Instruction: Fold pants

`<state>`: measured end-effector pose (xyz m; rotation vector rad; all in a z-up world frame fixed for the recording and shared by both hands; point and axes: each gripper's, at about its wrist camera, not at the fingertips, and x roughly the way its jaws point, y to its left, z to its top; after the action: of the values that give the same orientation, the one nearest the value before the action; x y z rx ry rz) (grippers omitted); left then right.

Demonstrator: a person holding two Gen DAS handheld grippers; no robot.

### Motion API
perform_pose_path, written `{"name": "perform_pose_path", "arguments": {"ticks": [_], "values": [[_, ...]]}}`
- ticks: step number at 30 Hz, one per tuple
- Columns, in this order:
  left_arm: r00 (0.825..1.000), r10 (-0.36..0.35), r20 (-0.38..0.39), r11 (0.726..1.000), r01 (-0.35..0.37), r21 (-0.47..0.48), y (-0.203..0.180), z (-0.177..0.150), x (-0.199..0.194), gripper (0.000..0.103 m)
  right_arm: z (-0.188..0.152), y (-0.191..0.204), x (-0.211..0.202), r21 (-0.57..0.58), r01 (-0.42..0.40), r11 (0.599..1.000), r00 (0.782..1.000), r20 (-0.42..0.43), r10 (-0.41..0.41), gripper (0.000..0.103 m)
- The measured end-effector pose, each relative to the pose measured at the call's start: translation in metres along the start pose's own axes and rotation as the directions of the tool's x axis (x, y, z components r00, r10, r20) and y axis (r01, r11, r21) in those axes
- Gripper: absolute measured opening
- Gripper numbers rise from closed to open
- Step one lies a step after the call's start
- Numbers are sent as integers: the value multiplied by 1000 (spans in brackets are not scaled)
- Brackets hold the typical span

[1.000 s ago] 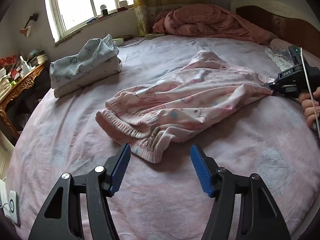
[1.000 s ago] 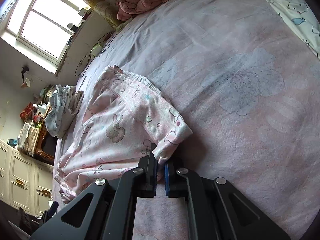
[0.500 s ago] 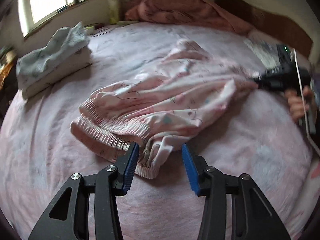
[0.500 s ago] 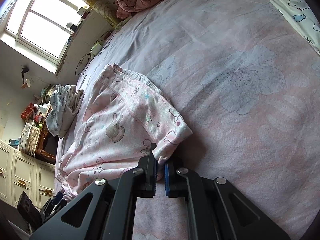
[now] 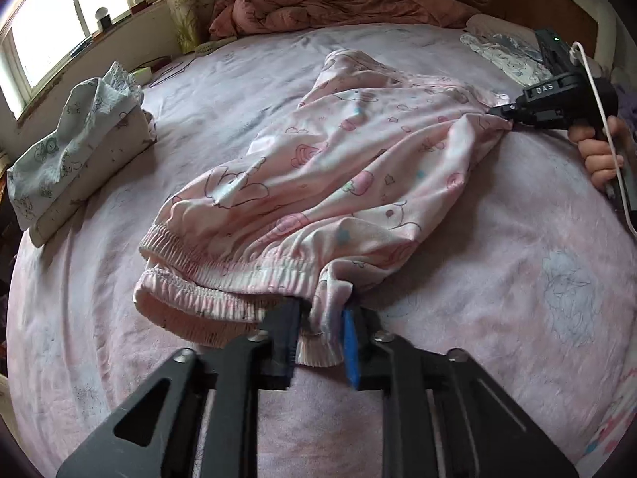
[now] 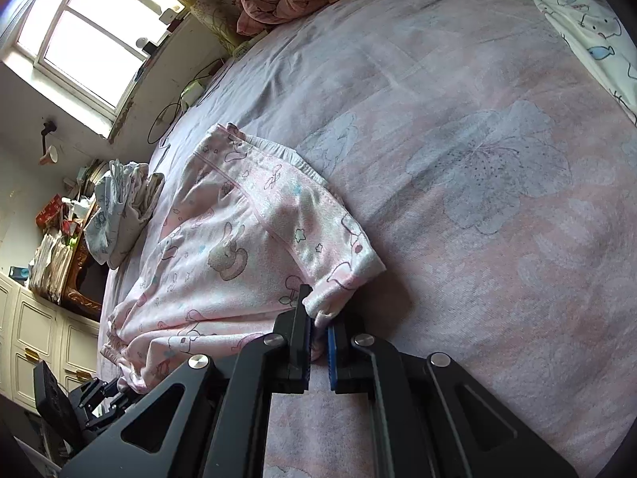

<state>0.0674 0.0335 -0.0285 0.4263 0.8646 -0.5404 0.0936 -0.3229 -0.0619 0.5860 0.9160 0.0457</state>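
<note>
The pink printed pants (image 5: 338, 183) are seen spread across the middle of the bed (image 5: 517, 279), one end at each gripper; from the left wrist view the left gripper (image 5: 320, 338) is seen with a cuff of the elastic end between its blue pads, which appear closed on the fabric; only there is the hand (image 5: 601, 155) around the right gripper's handle shown, partly cut by the frame; from the right wrist view the right gripper (image 6: 318, 342) is seen clenched on a bunched corner of the pants (image 6: 247, 247); a wide stretch of bare sheet is shown to its right, bounded by a white printed cloth (image 6: 585, 20); a folded pile of clothes (image 5: 75, 147) lies well apart near the window side; the pinched fabric inside both jaws is hidden.
</note>
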Motion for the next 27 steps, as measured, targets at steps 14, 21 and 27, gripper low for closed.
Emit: {"name": "perform_pose_path", "arguments": {"ticks": [14, 21, 27], "values": [[994, 93, 50, 995, -94, 16, -5, -44, -62, 8, -55, 45, -77, -78, 148, 986, 973, 190, -131, 4], [994, 108, 29, 992, -106, -75, 23, -61, -80, 8, -107, 54, -101, -64, 92, 994, 986, 142, -82, 4], [995, 92, 44, 994, -89, -62, 17, -75, -95, 8, -142, 57, -129, -47, 123, 991, 976, 188, -113, 4]]}}
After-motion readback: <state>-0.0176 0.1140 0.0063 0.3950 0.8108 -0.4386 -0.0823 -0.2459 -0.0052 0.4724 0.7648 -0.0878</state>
